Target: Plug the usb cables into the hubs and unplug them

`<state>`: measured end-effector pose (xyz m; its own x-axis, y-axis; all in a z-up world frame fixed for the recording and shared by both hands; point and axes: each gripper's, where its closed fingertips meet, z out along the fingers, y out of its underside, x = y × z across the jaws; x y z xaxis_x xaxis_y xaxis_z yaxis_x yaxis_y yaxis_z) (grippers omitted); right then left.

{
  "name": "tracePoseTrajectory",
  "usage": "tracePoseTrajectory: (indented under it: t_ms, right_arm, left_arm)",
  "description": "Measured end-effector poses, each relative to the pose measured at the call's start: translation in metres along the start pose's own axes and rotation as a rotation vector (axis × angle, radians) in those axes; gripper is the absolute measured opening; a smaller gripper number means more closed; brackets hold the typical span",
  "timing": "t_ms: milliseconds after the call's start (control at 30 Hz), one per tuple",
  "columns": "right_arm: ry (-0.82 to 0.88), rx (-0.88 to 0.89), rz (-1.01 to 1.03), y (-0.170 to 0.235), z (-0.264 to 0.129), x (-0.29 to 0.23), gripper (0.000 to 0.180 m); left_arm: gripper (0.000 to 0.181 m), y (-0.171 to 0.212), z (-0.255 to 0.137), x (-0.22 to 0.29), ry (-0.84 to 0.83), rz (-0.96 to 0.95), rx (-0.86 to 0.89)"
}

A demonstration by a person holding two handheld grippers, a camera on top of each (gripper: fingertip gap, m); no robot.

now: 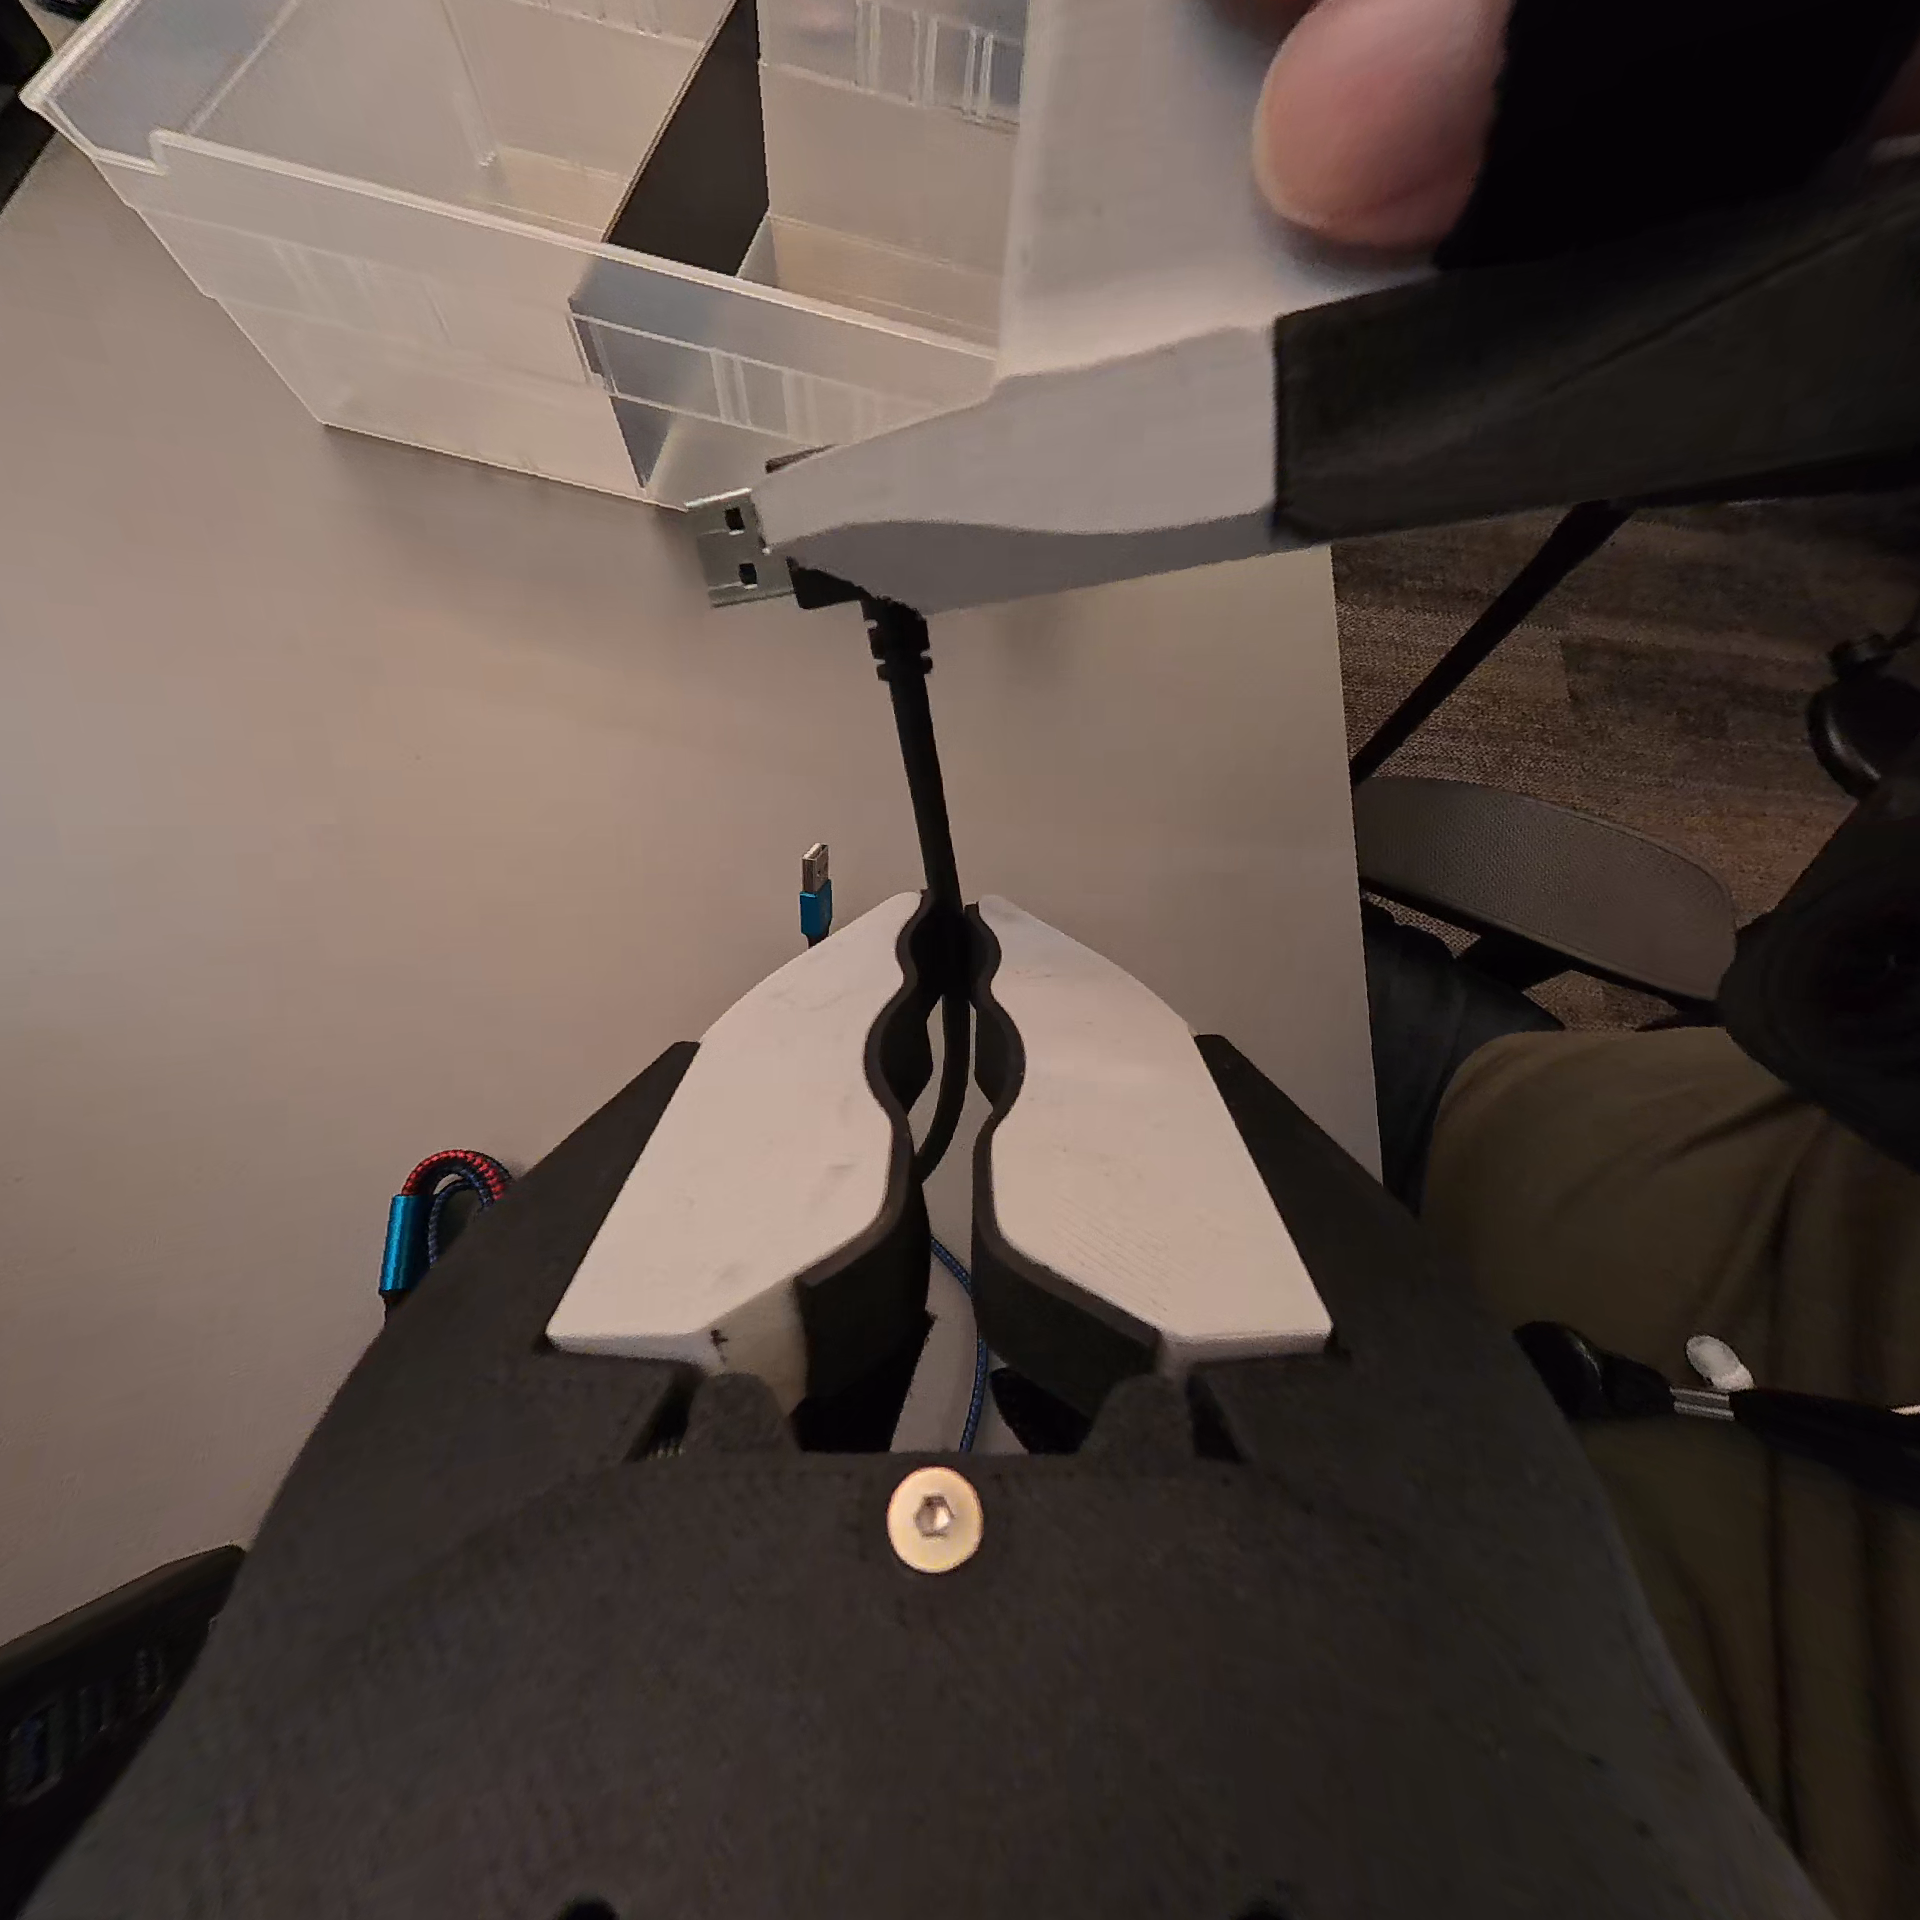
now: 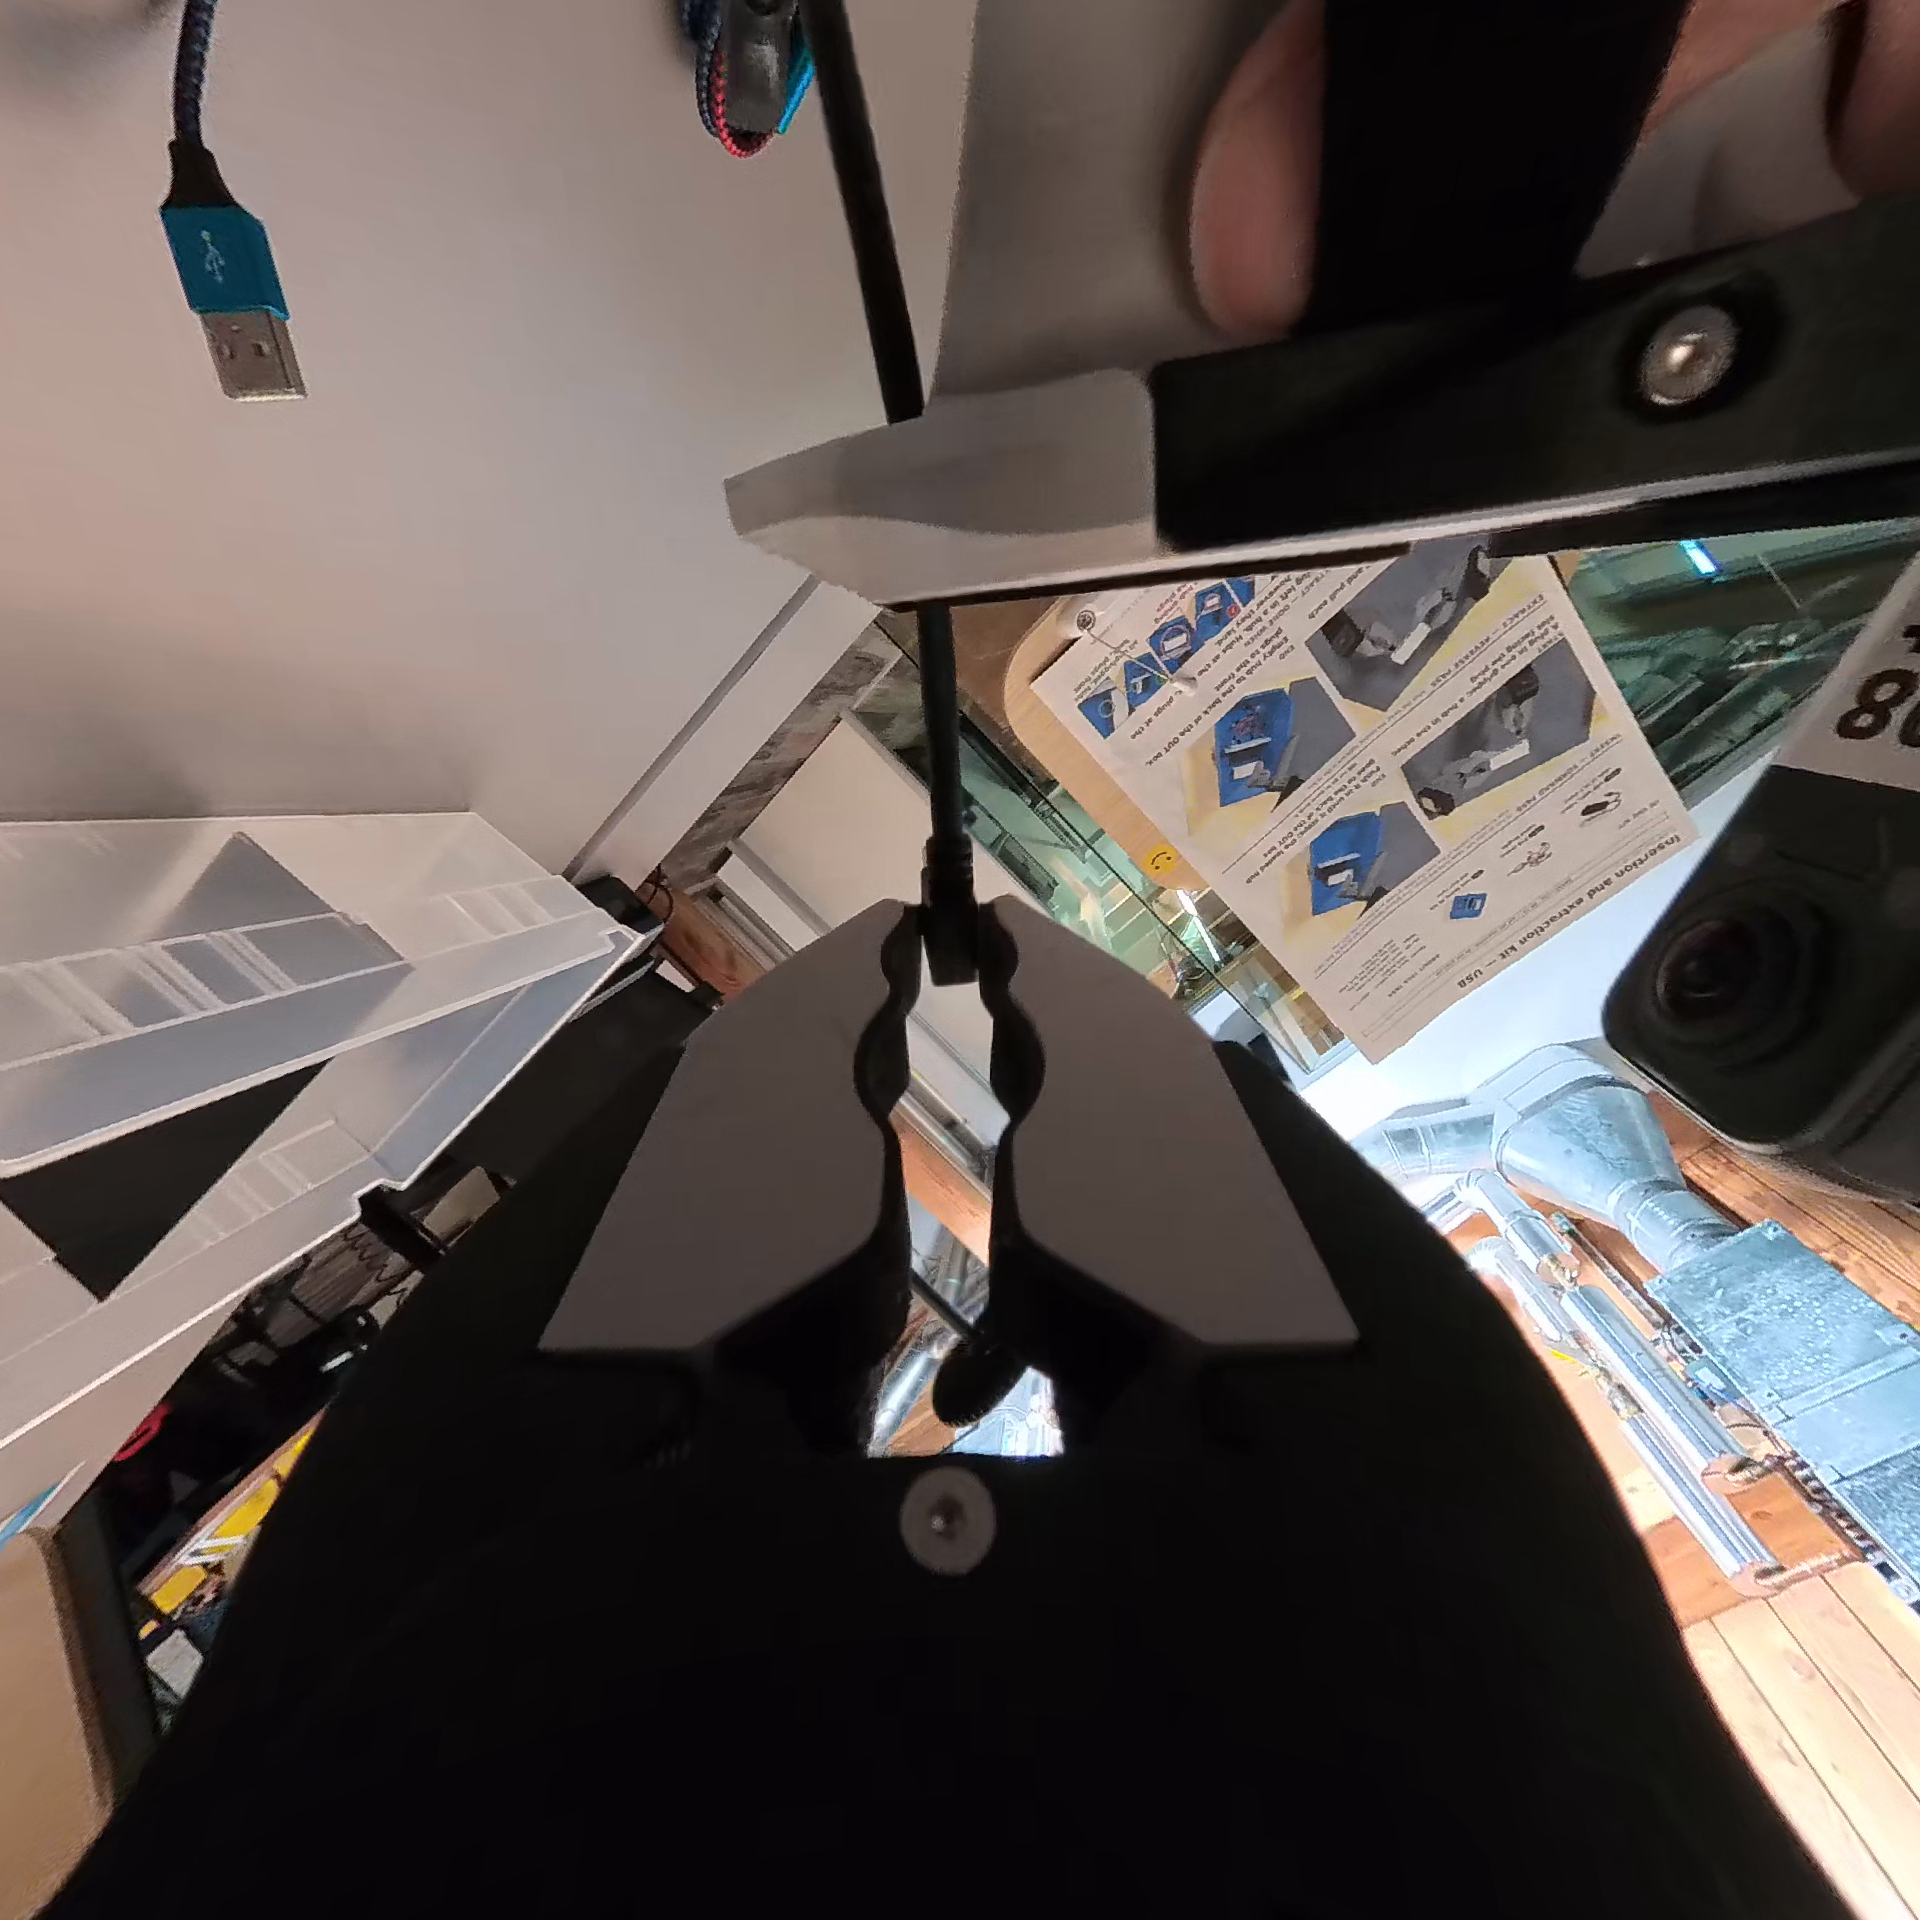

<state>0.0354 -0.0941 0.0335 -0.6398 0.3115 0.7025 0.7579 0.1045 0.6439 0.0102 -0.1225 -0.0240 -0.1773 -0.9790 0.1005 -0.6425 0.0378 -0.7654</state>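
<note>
Black cable (image 1: 928, 790) spans both grippers — left gripper (image 1: 945, 914) pinches cord, right gripper (image 2: 948, 914) clamps plug body (image 2: 945, 951). Metal connector (image 1: 732, 549) juts left, clear of table (image 1: 260, 779). No hub visible — blue plug (image 1: 816, 894) lies near.

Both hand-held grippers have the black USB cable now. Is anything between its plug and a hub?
Cannot judge: no hub is recognisable in either view. The silver plug sticks out of the right hand-held gripper in the air, and ahead of it are only the clear plastic bins and bare table.
</note>
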Motion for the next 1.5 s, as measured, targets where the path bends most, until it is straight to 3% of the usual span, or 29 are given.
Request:
tracePoseTrajectory:
  t_ms: [33,433,533,633,733,833,933,1133,1300,1500]
  right_arm:
    - [0.001,0.002,-0.003,0.000,0.000,0.000,0.010]
    - [-0.046,0.034,0.047,0.002,0.000,-0.010,0.009]
    - [-0.058,0.041,0.087,0.006,0.003,-0.017,0.009]
    - [-0.052,0.053,0.166,0.015,0.010,-0.026,0.009]
    - [-0.003,0.080,0.290,0.030,0.012,-0.029,0.009]
    - [0.080,0.097,0.430,0.046,0.010,-0.024,0.009]
    - [0.181,0.123,0.574,0.061,0.002,-0.007,0.009]
    - [0.345,0.191,0.785,0.082,-0.012,0.030,0.009]
    - [0.453,0.288,0.911,0.089,-0.019,0.066,0.009]
    - [0.559,0.392,0.966,0.085,-0.022,0.109,0.009]
  left_arm:
    - [0.003,0.000,0.000,0.000,0.000,0.000,-0.001]
    - [0.003,-0.006,0.001,0.002,0.042,-0.008,0.058]
    - [0.035,-0.027,-0.016,-0.004,0.008,-0.024,0.191]
    - [0.051,-0.055,-0.065,-0.015,-0.058,-0.016,0.399]
    - [0.056,-0.072,-0.147,-0.046,-0.268,-0.009,0.637]
    - [0.060,-0.057,-0.217,-0.090,-0.515,-0.016,0.759]
    - [0.065,-0.028,-0.246,-0.132,-0.618,-0.120,0.820]
    - [0.068,0.039,-0.219,-0.162,-0.656,-0.286,0.853]
    - [0.074,0.086,-0.168,-0.168,-0.729,-0.207,0.632]
    - [0.072,0.124,-0.108,-0.186,-0.633,-0.235,0.429]
